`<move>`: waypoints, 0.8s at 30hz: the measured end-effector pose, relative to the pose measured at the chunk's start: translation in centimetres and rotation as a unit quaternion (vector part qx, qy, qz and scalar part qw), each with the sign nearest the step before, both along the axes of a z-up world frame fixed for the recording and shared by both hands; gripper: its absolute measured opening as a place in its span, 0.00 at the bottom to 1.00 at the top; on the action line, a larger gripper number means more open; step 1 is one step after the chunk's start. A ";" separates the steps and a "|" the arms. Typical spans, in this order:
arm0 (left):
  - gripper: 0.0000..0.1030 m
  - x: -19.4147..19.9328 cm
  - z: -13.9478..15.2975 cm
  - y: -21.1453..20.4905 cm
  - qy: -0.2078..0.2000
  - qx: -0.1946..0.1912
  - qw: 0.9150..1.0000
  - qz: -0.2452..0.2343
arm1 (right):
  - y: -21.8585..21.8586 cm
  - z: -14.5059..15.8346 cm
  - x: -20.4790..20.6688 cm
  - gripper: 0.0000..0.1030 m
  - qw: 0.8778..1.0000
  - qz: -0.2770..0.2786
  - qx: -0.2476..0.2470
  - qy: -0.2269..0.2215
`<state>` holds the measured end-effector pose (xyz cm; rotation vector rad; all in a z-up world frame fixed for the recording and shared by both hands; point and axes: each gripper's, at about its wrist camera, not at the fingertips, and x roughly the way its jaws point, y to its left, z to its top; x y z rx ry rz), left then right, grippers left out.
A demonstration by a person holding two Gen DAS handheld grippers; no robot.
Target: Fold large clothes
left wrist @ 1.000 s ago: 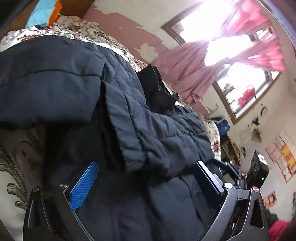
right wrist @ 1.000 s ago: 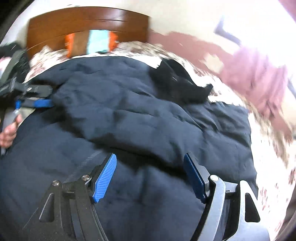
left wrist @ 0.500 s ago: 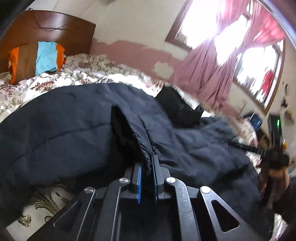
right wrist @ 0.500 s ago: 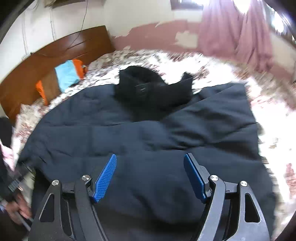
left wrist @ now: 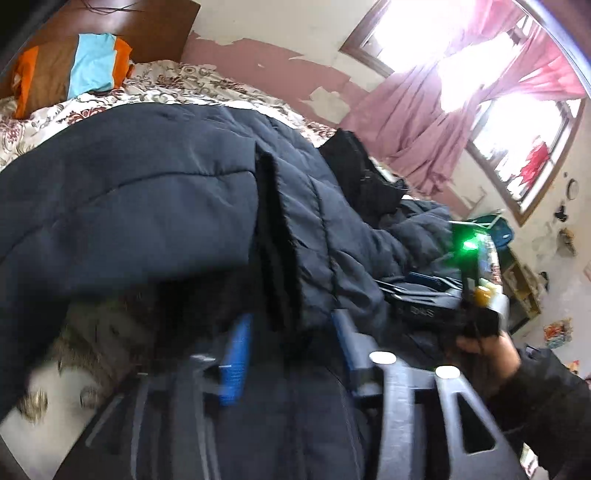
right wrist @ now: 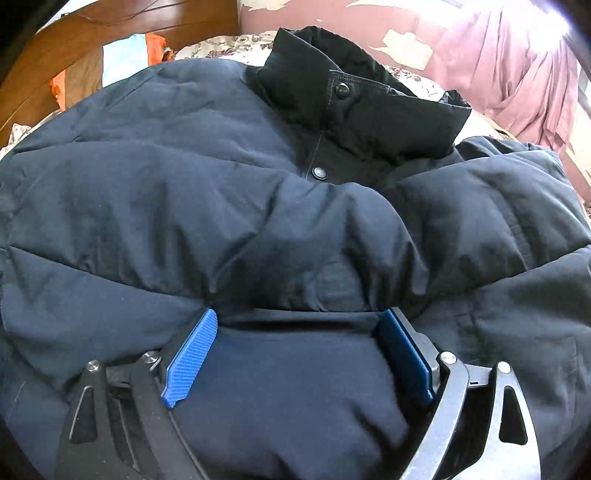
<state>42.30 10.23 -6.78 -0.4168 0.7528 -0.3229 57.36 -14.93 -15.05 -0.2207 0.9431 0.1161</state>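
Note:
A large navy padded jacket (left wrist: pixel 155 206) with a black collar (right wrist: pixel 354 99) lies spread on the bed. In the left wrist view my left gripper (left wrist: pixel 291 343) is open, its blue pads either side of the jacket's raised cuff edge (left wrist: pixel 273 236), not clamped. My right gripper (right wrist: pixel 299 354) is open and pressed low against the jacket's folded bulk, fabric lying between the pads. The right gripper also shows in the left wrist view (left wrist: pixel 436 295), at the right, held by a hand.
The floral bedsheet (left wrist: pixel 192 81) runs to a wooden headboard (left wrist: pixel 155 26) with an orange, brown and blue pillow (left wrist: pixel 70 70). Pink curtains (left wrist: pixel 436 110) hang at a bright window on the right. Shelves and clutter stand by the far wall.
My left gripper was shut on the jacket's cuff edge half a second ago and has now opened. My right gripper has come down close onto the jacket near the collar.

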 end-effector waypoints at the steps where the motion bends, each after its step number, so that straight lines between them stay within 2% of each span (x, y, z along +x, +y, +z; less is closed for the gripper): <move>1: 0.75 -0.9 0.2 0.0 -0.010 0.000 1.000 0.001 | 0.1 0.0 -0.3 0.85 1.000 -0.001 -0.002 -0.003; 2: 0.89 -1.8 0.6 0.1 -0.023 0.003 1.000 0.006 | 0.3 -0.1 -0.4 0.85 1.000 -0.002 -0.006 -0.006; 3: 0.93 -2.9 1.0 0.4 -0.037 0.006 0.999 0.014 | 0.5 -0.1 -0.8 0.86 1.000 -0.003 -0.013 -0.010; 5: 0.93 -4.3 1.6 1.2 -0.046 0.001 0.999 0.020 | 0.9 0.1 -0.9 0.87 0.999 -0.006 -0.031 -0.013; 7: 0.93 -5.5 1.8 3.0 -0.039 -0.023 0.999 0.030 | 1.4 0.4 -1.1 0.88 0.999 -0.012 -0.040 -0.009; 9: 0.93 -6.5 1.5 5.4 -0.025 -0.059 0.997 0.050 | 1.9 1.3 -1.5 0.88 0.999 -0.023 -0.027 -0.003; 12: 0.94 -8.3 0.5 8.8 0.006 -0.102 0.992 0.077 | 2.7 3.0 -2.4 0.88 0.999 -0.017 0.024 -0.015; 17: 0.94 -11.5 -0.7 12.7 0.021 -0.088 0.992 0.093 | 5.6 4.9 -4.0 0.88 0.998 0.013 0.058 -0.033; 19: 0.94 -12.9 -1.4 14.6 0.021 -0.100 0.989 0.102 | 6.3 5.6 -4.6 0.88 0.997 0.025 0.060 -0.048; 22: 0.94 -14.2 -2.0 16.8 0.016 -0.151 0.982 0.111 | 8.0 6.3 -4.3 0.88 0.995 0.033 0.066 -0.060; 24: 0.94 -14.7 -2.5 18.2 0.014 -0.197 0.973 0.117 | 9.0 6.4 -4.3 0.88 0.994 0.027 0.094 -0.048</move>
